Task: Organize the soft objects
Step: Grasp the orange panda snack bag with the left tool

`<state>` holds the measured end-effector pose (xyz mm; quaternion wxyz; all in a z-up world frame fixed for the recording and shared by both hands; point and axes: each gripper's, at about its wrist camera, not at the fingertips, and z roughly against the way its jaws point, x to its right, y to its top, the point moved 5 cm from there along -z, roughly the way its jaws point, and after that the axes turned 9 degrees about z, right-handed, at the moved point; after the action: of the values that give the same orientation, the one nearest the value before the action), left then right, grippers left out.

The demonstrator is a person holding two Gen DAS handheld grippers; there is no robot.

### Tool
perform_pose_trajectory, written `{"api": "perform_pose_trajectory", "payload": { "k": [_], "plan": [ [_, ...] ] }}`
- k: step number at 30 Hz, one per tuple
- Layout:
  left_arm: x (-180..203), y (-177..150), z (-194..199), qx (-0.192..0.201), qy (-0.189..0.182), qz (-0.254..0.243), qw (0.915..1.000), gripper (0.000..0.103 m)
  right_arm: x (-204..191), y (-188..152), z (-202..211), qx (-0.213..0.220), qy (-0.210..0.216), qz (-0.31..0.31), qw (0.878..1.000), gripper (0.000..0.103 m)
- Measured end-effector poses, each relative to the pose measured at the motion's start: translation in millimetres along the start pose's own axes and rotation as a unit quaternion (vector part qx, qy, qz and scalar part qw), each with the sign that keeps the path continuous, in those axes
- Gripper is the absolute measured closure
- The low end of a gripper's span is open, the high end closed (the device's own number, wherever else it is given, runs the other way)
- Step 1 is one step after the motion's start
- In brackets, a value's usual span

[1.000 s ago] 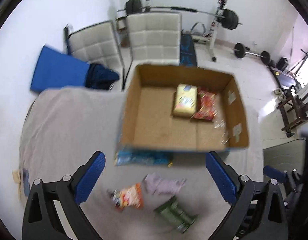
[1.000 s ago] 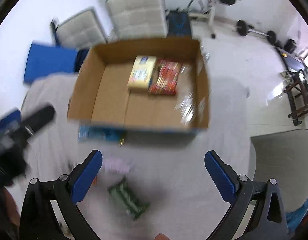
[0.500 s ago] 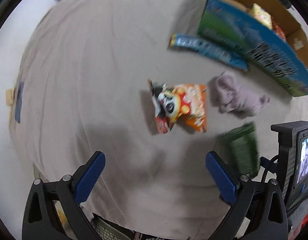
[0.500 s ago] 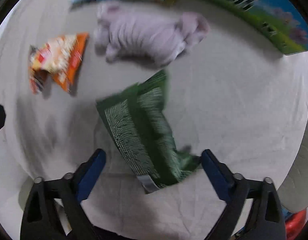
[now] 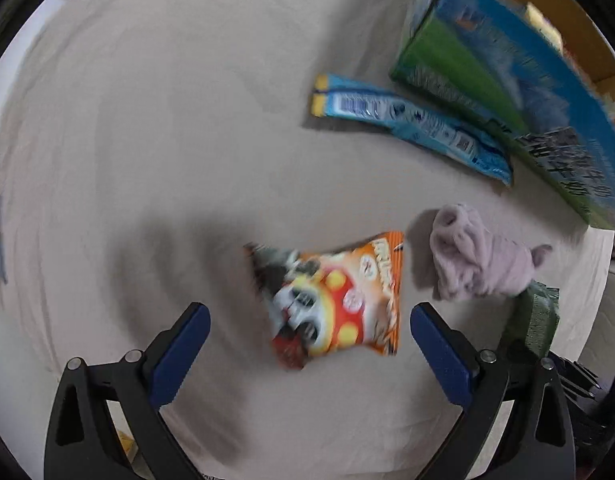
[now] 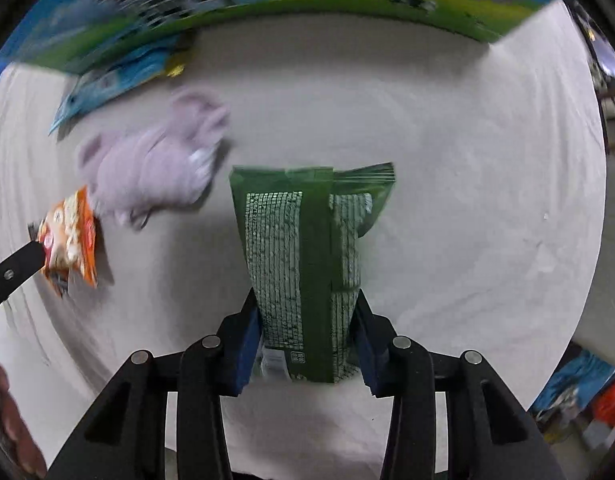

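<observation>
My right gripper [image 6: 305,340] is shut on a green snack packet [image 6: 307,248], which lies on the grey cloth; the packet also shows at the right in the left wrist view [image 5: 533,322]. My left gripper [image 5: 309,350] is open, its jaws on either side of an orange snack bag [image 5: 333,300], just above it. A lilac plush toy [image 5: 479,260] lies to the right of that bag; it also shows in the right wrist view [image 6: 151,168]. The orange bag shows at the left in the right wrist view [image 6: 69,240].
A blue flat packet [image 5: 411,126] lies against the printed outer wall of the cardboard box [image 5: 507,84] at the back. The grey cloth [image 5: 147,120] covers the table. The box wall fills the top of the right wrist view [image 6: 267,4].
My right gripper has closed on the green packet. My left gripper has dropped closer to the orange bag, which now sits between its jaws.
</observation>
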<state>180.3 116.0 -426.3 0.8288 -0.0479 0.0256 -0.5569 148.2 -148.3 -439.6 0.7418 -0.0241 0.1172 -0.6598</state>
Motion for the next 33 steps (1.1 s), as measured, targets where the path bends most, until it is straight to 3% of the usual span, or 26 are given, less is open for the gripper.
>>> {"api": "perform_pose_trajectory", "payload": {
  "k": [5, 6, 8, 12, 17, 25, 33],
  "plan": [
    [10, 4, -29, -0.036, 0.012, -0.021, 0.999, 0.003, 10, 5, 0, -0.003, 0.008, -0.01, 1.0, 0.047],
    [14, 1, -33, -0.037, 0.015, -0.024, 0.9989, 0.006, 12, 5, 1, -0.005, 0.008, -0.01, 1.0, 0.046],
    [17, -2, -35, -0.035, 0.013, -0.023, 0.999, 0.026, 11, 8, 1, -0.009, 0.012, -0.01, 1.0, 0.046],
    [20, -8, -37, -0.027, 0.024, -0.033, 0.9988, 0.034, -3, 18, -9, -0.014, 0.011, -0.011, 1.0, 0.047],
    [34, -23, -23, -0.006, 0.036, -0.04, 0.9986, 0.043, -13, 19, -24, -0.019, 0.0, -0.008, 1.0, 0.06],
    [40, -63, 0, 0.029, 0.033, -0.04, 0.9982, 0.047, -17, -3, -20, -0.01, 0.0, 0.006, 1.0, 0.068],
    [70, -118, 52, 0.074, 0.005, -0.068, 0.9949, 0.047, -14, -25, 18, 0.02, 0.005, 0.025, 0.999, 0.07]
  ]
}}
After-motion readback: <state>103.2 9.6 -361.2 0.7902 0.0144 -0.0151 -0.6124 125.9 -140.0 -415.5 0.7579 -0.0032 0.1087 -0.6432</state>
